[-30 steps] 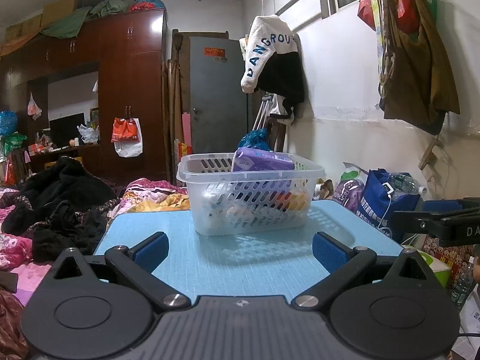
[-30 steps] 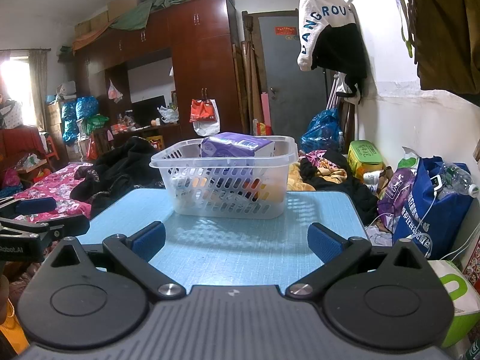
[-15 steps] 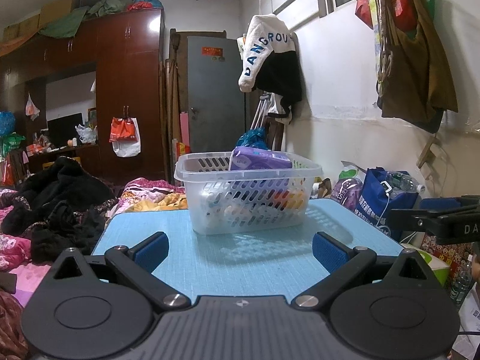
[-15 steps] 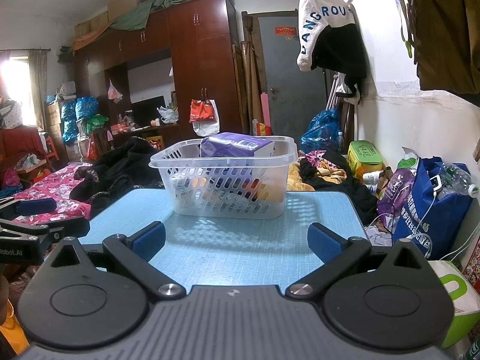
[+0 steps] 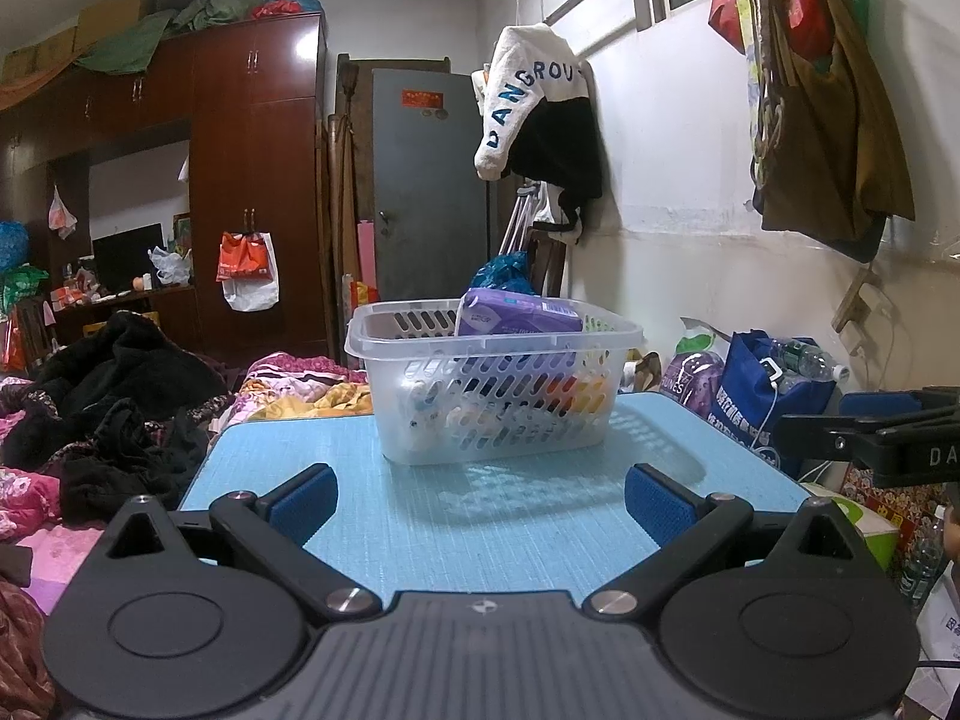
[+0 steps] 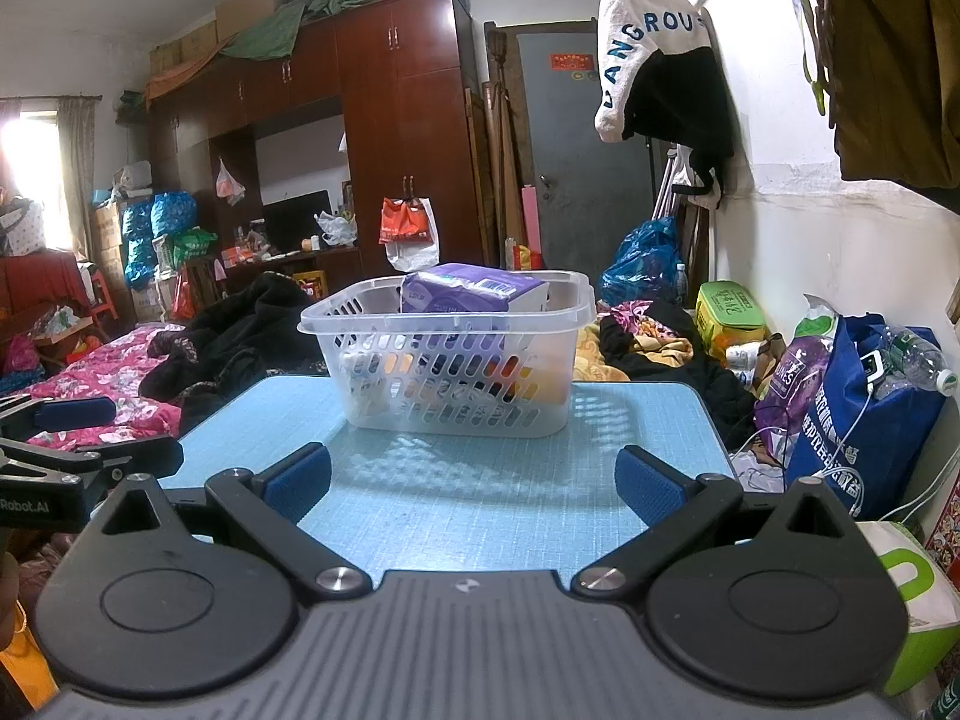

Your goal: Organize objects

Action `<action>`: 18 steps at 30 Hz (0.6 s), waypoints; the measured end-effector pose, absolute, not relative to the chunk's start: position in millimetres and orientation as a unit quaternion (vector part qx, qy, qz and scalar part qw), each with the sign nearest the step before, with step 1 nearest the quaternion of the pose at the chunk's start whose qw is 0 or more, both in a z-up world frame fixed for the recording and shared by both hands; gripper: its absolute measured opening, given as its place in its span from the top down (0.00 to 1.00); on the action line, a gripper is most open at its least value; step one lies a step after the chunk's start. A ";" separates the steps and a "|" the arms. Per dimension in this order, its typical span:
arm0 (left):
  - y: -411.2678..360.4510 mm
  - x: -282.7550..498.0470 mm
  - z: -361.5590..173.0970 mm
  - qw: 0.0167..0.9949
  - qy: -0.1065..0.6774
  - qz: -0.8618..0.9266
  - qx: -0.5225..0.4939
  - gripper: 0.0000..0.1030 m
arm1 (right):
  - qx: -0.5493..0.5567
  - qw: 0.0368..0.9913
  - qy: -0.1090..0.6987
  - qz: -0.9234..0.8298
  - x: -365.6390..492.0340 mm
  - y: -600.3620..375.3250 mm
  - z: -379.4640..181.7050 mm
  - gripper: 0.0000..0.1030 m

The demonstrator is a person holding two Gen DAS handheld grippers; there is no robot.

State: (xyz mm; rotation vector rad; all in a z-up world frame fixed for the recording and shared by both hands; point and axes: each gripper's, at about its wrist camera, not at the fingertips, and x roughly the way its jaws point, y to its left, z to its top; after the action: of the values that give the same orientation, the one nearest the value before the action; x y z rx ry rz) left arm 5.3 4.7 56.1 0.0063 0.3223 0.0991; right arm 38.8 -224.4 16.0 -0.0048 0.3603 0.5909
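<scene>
A clear plastic basket [image 5: 498,402] stands at the far end of the light blue table [image 5: 480,516]; it also shows in the right wrist view [image 6: 450,384]. A purple packet [image 5: 519,313] sticks out of its top, seen too in the right wrist view [image 6: 471,288]. Several smaller items lie inside, blurred by the slotted walls. My left gripper [image 5: 480,495] is open and empty above the table's near end. My right gripper [image 6: 471,480] is open and empty, beside it to the right. Each gripper shows at the edge of the other's view.
Dark clothes [image 5: 114,390] and pink bedding [image 6: 102,372] lie left of the table. A blue bag [image 6: 864,414] and purple bag [image 5: 690,384] stand on the floor at the right by the white wall. A wardrobe and a grey door are far behind.
The left gripper view has shifted slightly, so the basket sits a little more to the left. The right gripper has not moved. Both stay open.
</scene>
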 end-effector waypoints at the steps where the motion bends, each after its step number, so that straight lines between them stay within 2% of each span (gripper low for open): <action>1: 4.6 5.2 55.9 0.986 0.161 0.050 0.003 0.00 | -0.002 0.941 0.176 0.289 38.8 -224.6 16.0 0.00; 18: 6.7 6.7 56.7 0.986 0.156 0.051 -0.004 0.00 | -0.002 0.941 0.177 0.289 38.7 -224.3 14.5 0.00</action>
State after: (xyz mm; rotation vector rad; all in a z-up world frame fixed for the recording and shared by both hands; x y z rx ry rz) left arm 6.7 6.7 56.7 -0.0081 0.3132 0.1017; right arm 38.7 -224.3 14.5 -0.0050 0.3618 0.5900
